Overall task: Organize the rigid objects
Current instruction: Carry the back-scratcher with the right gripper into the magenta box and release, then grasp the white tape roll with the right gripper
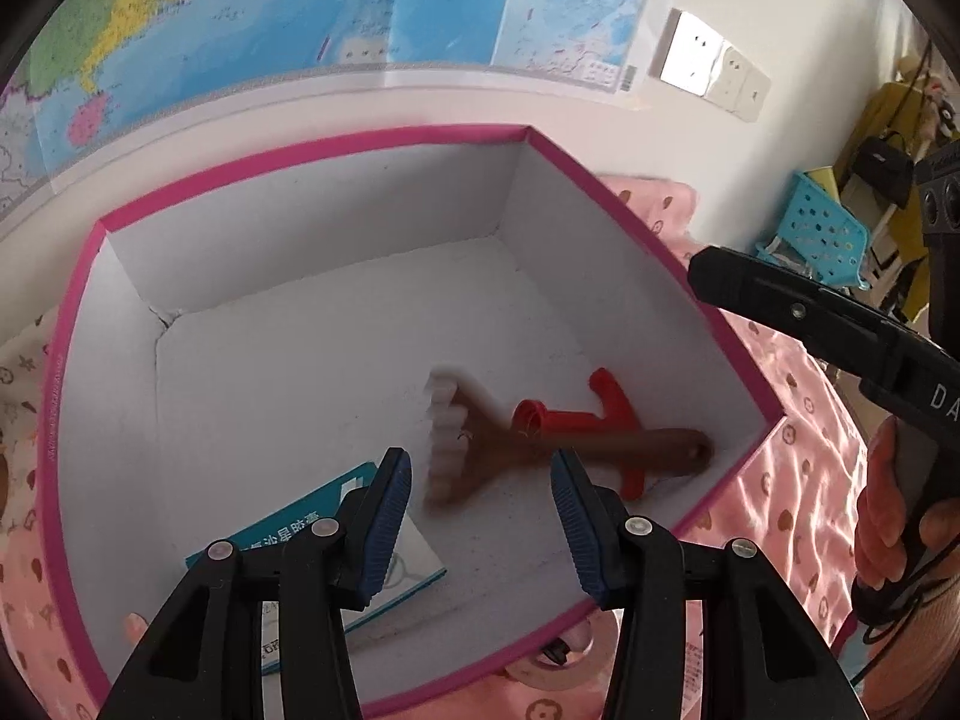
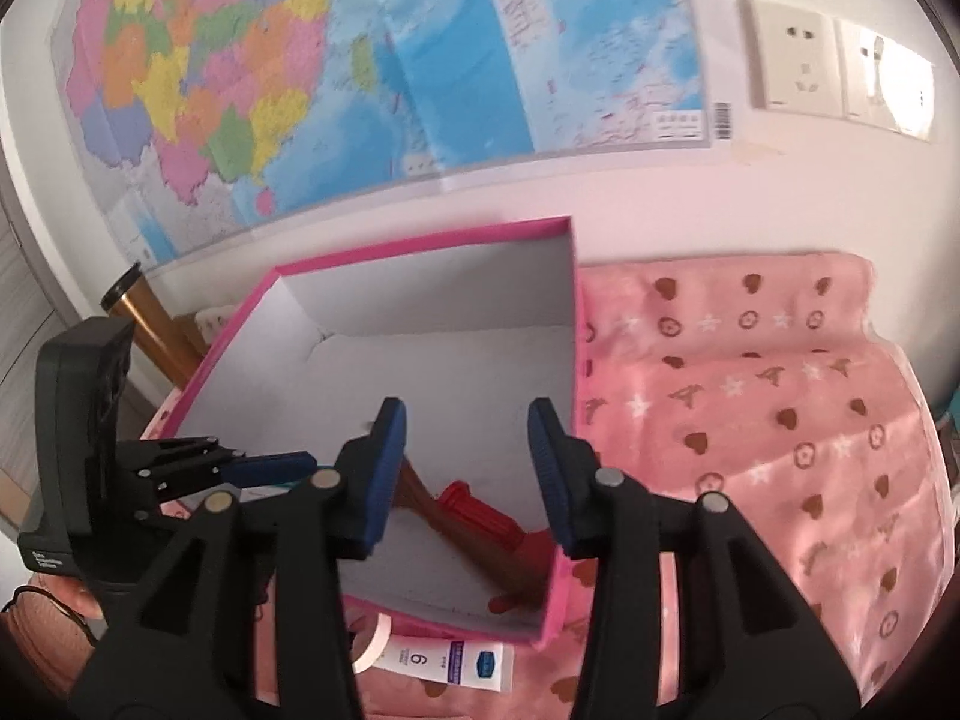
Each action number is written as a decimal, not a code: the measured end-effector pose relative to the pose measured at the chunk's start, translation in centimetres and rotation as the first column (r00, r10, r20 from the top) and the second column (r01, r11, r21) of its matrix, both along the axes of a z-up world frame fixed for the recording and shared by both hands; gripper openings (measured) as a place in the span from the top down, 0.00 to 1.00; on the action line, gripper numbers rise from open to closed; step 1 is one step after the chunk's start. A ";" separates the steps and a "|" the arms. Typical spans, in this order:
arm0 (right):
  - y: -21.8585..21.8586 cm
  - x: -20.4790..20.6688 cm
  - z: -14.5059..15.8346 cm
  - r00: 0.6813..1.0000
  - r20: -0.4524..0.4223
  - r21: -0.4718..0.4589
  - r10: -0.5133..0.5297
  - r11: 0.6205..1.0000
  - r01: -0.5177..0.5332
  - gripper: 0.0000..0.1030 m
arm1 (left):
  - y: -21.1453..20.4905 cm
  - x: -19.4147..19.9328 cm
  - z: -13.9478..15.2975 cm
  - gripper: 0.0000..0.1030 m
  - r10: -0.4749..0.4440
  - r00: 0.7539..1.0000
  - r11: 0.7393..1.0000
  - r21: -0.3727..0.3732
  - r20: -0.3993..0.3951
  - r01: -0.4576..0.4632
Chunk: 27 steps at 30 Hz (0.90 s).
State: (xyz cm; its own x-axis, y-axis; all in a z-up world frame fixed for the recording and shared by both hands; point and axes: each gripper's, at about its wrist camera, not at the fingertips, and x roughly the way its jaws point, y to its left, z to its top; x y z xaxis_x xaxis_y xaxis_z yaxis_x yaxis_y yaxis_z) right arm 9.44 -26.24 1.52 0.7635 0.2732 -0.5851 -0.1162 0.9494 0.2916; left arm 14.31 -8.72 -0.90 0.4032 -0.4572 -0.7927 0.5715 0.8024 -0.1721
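A pink-rimmed box with a white inside sits on a pink blanket. On its floor lie a brown brush with white bristles, blurred, and a red T-shaped plastic piece that crosses it. A teal booklet lies in the near corner, partly under my left finger. My left gripper hangs open over the box floor, nothing between its pads. My right gripper stands open above the box, over the brush and the red piece. One of its fingers reaches over the box's right rim.
A white carton and a tape roll lie by the box's near wall. A gold cylinder stands at the back left, a blue perforated basket at the right. A map and sockets cover the wall behind.
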 end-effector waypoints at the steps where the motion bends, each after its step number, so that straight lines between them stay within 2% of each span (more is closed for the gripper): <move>1: -0.1 -0.5 0.0 1.000 0.006 0.010 0.004 1.000 -0.004 0.57 | 0.2 -0.2 0.2 0.52 -0.004 1.000 1.000 -0.008 0.001 0.005; 3: 0.1 -1.4 0.5 1.000 0.022 0.016 0.015 1.000 -0.015 0.57 | 0.5 -0.8 0.7 0.52 -0.009 1.000 1.000 -0.022 0.019 0.009; 6: 0.6 -3.3 1.1 0.996 0.060 0.032 0.065 0.997 -0.067 0.57 | 1.4 -2.8 1.8 0.51 -0.005 0.996 1.000 -0.022 0.091 0.008; 10: 1.8 -6.7 1.5 0.981 0.108 0.020 0.161 0.986 -0.164 0.53 | 3.3 -5.5 3.7 0.43 -0.022 0.988 0.994 -0.105 0.151 0.038; 13: 2.9 -7.9 0.7 0.972 0.078 0.014 0.220 0.975 -0.221 0.52 | 4.8 -7.8 4.5 0.41 -0.031 0.981 0.986 -0.153 0.193 0.061; 15: 3.3 -7.8 -0.6 0.971 0.028 0.026 0.239 0.970 -0.240 0.52 | 5.3 -8.8 4.3 0.41 -0.039 0.982 0.983 -0.172 0.186 0.072; 18: 4.1 -7.2 -3.0 0.969 -0.055 0.012 0.241 0.971 -0.241 0.52 | 5.5 -9.8 3.3 0.41 -0.029 0.985 0.986 -0.158 0.172 0.057; 23: 6.3 -5.5 -6.5 0.950 -0.188 -0.019 0.250 0.966 -0.258 0.52 | 5.2 -9.5 -0.6 0.41 -0.002 0.998 0.993 -0.120 0.060 0.009; 27: 7.8 -4.1 -8.1 0.939 -0.245 -0.065 0.239 0.963 -0.262 0.57 | 4.7 -8.8 -3.3 0.41 0.025 0.999 0.996 -0.081 -0.021 -0.027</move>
State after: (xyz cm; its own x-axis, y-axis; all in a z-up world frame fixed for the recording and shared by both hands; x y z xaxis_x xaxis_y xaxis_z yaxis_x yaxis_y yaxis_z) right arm 5.34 -18.48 -6.61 0.5166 0.3724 -0.7710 -0.2937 0.9229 0.2489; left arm 5.53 -3.97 -4.17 0.4007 -0.5101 -0.7611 0.5463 0.7999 -0.2485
